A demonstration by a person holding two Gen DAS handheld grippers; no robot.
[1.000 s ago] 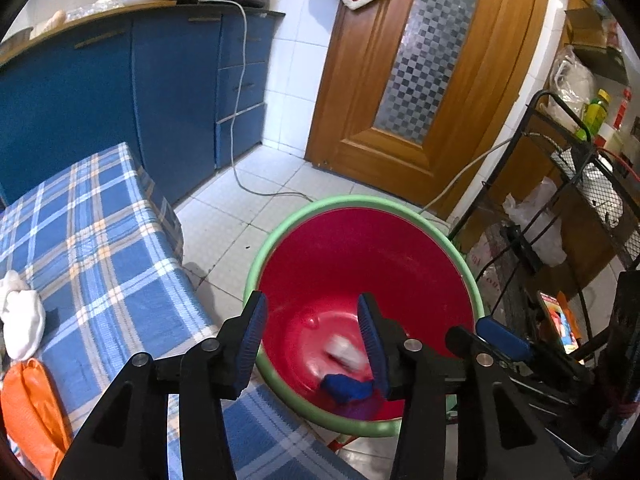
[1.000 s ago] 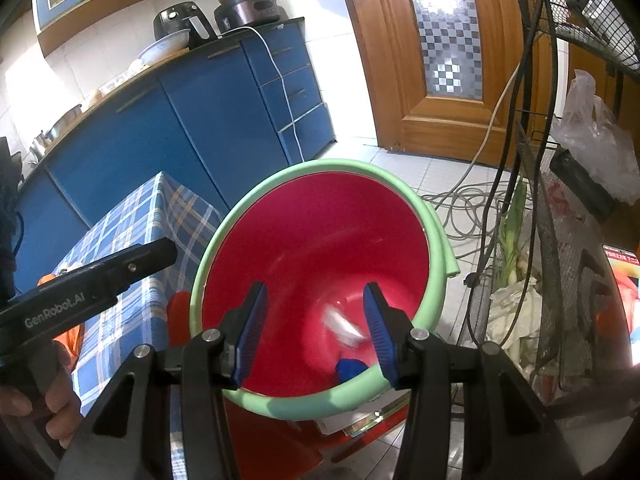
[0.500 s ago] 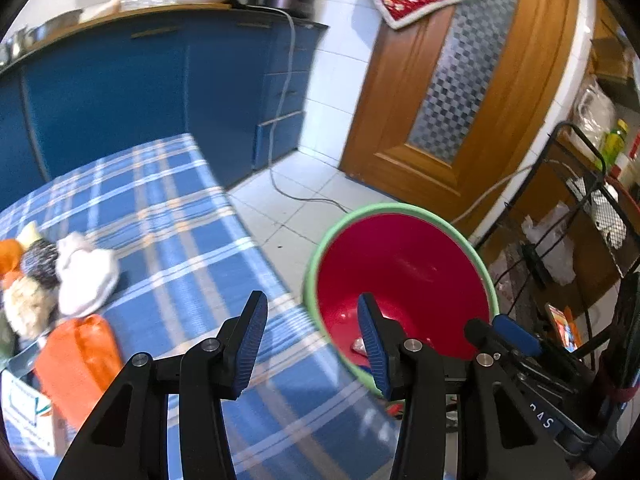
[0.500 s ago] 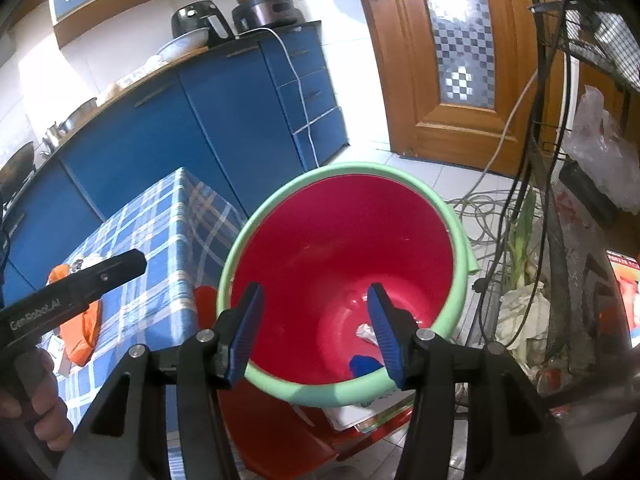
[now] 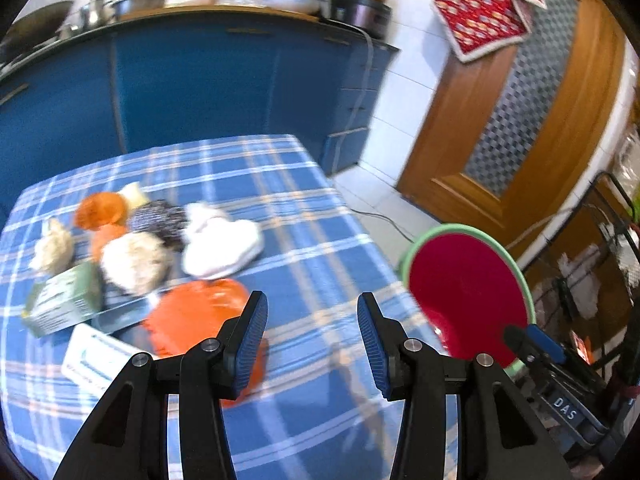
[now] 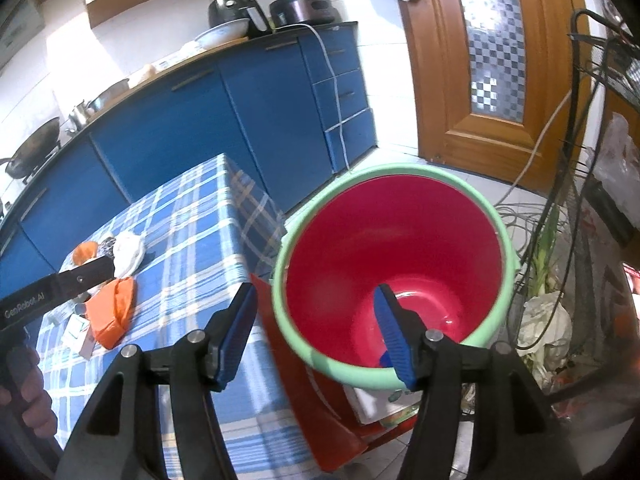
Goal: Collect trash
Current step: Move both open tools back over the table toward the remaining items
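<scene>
Between pickups. Left gripper (image 5: 312,336) part open, empty, over table (image 5: 320,264) near orange bag (image 5: 192,316); right gripper (image 6: 316,332) opening, empty, beside bucket (image 6: 500,312). Next: grab bag.

Motion blur smears the heap of crumpled white, orange and beige scraps (image 5: 160,240) on your blue plaid tablecloth (image 5: 304,248), so you cannot tell what each piece is. Your right gripper's blue finger (image 6: 394,336) hides part of the bottom of the red, green-rimmed plastic bucket (image 6: 400,240), and a small blue object (image 6: 385,359) there stays unidentifiable.
</scene>
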